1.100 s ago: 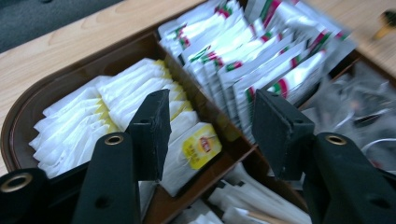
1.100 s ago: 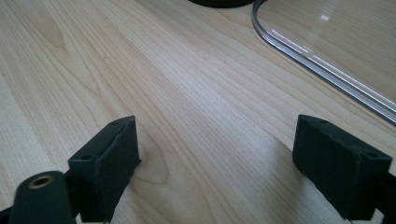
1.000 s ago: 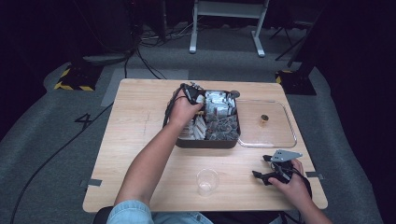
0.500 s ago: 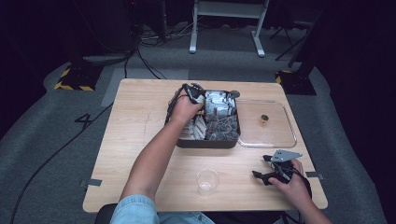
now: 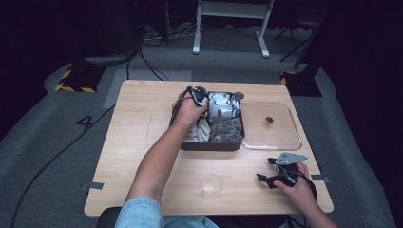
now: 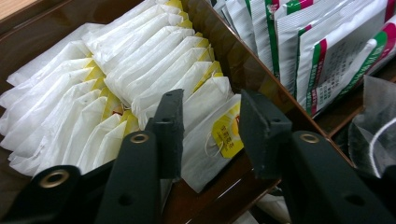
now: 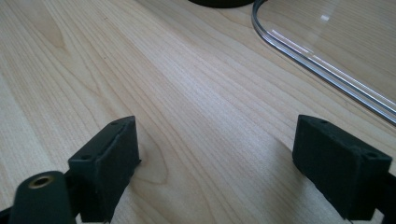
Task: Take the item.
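Observation:
My left gripper (image 5: 199, 93) reaches into the dark compartment box (image 5: 211, 146) at the far middle of the table. In the left gripper view its jaws (image 6: 212, 116) have just been closing and now straddle a white tea bag with a yellow tag (image 6: 212, 135); the bag fills the gap between the pads, at the near end of a row of like tea bags (image 6: 116, 79). My right gripper (image 5: 265, 172) rests near the front right edge. It stands open (image 7: 215, 154) over bare wood with nothing between its fingers.
White sachets with green and red print (image 6: 327, 56) fill the compartment beyond a brown divider (image 6: 243, 65); dark mesh bags (image 6: 373, 130) lie nearer. A clear lid (image 5: 280, 137) lies right of the box. A clear plastic cup (image 5: 211, 184) stands near the front edge.
The left hand has sunk slightly into the box. The right hand and gripper have stayed put.

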Motion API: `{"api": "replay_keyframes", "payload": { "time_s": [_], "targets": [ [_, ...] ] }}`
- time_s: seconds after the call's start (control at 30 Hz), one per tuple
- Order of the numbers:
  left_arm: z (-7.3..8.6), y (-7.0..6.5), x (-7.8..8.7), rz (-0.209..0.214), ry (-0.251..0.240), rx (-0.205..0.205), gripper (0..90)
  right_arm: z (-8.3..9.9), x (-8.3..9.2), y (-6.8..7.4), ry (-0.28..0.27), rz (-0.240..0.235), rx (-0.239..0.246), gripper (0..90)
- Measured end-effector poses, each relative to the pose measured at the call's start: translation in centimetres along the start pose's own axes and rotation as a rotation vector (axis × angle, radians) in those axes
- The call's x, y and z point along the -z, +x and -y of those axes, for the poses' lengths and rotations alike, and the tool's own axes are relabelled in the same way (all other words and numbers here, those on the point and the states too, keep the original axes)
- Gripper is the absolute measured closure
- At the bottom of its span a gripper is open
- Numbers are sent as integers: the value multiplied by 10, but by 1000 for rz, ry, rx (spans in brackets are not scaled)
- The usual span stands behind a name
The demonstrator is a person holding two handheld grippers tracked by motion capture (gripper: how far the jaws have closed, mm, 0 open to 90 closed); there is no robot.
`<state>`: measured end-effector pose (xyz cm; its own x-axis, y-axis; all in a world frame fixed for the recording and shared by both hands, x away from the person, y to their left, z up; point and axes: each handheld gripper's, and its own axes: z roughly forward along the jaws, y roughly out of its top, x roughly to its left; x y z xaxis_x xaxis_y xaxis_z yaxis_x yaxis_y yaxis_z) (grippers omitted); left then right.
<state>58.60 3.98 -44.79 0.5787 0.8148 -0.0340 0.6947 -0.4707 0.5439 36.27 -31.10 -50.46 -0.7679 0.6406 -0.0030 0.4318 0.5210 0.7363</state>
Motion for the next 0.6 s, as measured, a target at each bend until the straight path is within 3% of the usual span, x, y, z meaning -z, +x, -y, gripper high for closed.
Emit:
{"api": "replay_keyframes", "payload": {
  "time_s": [0.2, 0.4, 0.6],
  "targets": [
    [0, 0, -2, 3, 21, -7, 630, 0, 0, 0, 1, -1, -2, 147],
    [0, 0, -1, 6, 49, -21, 764, 0, 0, 0, 1, -1, -1, 147],
    [0, -2, -1, 5, 71, -60, 868, 0, 0, 0, 1, -1, -1, 147]
  ]
}}
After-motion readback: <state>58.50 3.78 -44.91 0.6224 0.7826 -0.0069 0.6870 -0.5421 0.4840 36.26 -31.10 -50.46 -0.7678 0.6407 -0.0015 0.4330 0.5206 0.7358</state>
